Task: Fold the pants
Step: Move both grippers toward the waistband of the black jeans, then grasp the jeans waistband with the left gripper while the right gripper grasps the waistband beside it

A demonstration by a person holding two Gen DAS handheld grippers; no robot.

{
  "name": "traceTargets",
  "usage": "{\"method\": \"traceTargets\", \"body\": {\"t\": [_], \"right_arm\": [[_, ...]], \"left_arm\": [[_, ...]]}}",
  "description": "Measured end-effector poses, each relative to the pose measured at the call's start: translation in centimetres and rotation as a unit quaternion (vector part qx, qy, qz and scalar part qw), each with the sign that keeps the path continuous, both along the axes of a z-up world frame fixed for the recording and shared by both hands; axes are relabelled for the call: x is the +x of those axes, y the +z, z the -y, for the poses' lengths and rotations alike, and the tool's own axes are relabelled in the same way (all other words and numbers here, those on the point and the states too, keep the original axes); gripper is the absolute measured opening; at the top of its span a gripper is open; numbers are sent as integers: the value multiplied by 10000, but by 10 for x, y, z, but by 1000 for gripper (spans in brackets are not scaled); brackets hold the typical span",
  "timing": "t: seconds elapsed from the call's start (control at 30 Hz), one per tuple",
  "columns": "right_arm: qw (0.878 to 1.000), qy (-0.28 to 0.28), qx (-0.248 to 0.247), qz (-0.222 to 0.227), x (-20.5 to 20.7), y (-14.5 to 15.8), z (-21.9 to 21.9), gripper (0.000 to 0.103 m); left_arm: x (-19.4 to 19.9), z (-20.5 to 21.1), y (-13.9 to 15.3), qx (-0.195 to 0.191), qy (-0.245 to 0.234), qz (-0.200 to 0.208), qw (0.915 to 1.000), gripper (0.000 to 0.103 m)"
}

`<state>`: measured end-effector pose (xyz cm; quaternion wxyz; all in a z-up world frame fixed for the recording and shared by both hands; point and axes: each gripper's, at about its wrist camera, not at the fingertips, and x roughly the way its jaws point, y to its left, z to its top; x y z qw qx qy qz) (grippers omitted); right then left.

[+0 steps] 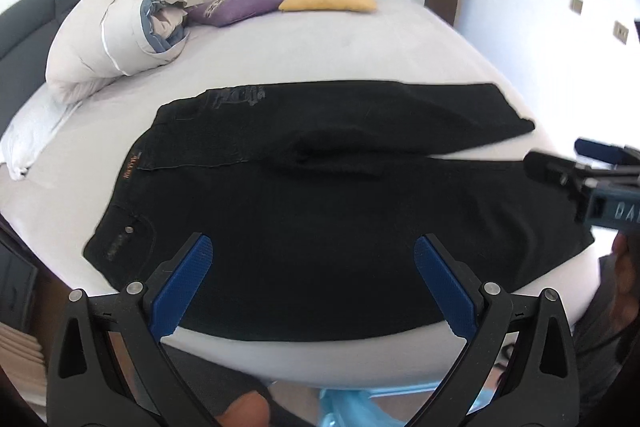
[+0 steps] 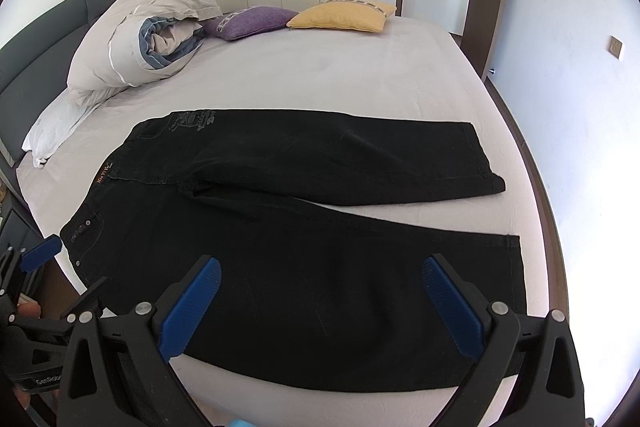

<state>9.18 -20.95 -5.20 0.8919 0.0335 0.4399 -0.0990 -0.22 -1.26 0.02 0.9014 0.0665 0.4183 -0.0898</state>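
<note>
Left wrist view: black pants (image 1: 320,211) flat on bed (image 1: 320,39), long axis nine to three o'clock, waistband at nine, near leg at twelve o'clock of left hand-held gripper (image 1: 314,287) and right hand-held gripper (image 2: 322,307), both released, equally near.

Bed (image 2: 360,75) with pale sheet. Black pants (image 2: 304,227) lie flat; rolled duvet (image 2: 132,39), purple cushion (image 2: 252,21) and yellow cushion (image 2: 344,17) behind.
</note>
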Motion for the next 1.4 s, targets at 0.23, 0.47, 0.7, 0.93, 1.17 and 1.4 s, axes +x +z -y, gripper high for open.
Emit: {"method": "traceTargets", "body": {"t": [0.23, 0.47, 0.7, 0.93, 1.17, 1.4], "right_arm": [[9995, 198, -246, 36, 45, 8, 14, 103], [9974, 675, -243, 54, 139, 5, 35, 103], [9756, 2137, 295, -421, 260, -30, 41, 103], [9578, 2679, 662, -801, 345, -76, 69, 103], [9311, 3367, 830, -1129, 388, -108, 81, 95], [9153, 3659, 904, -1421, 412, -135, 73, 78]], "left_arm": [[50, -37, -1, 17, 331, 66, 9994, 103], [177, -83, -1, 362, 153, 214, 9990, 103], [326, -106, 19, 85, -634, 104, 9979, 88], [433, -110, -38, 687, -1219, -565, 9886, 71], [473, -107, -114, 1414, -2415, -1458, 9489, 69], [500, -109, -145, 1124, -2627, -1934, 9386, 69]]}}
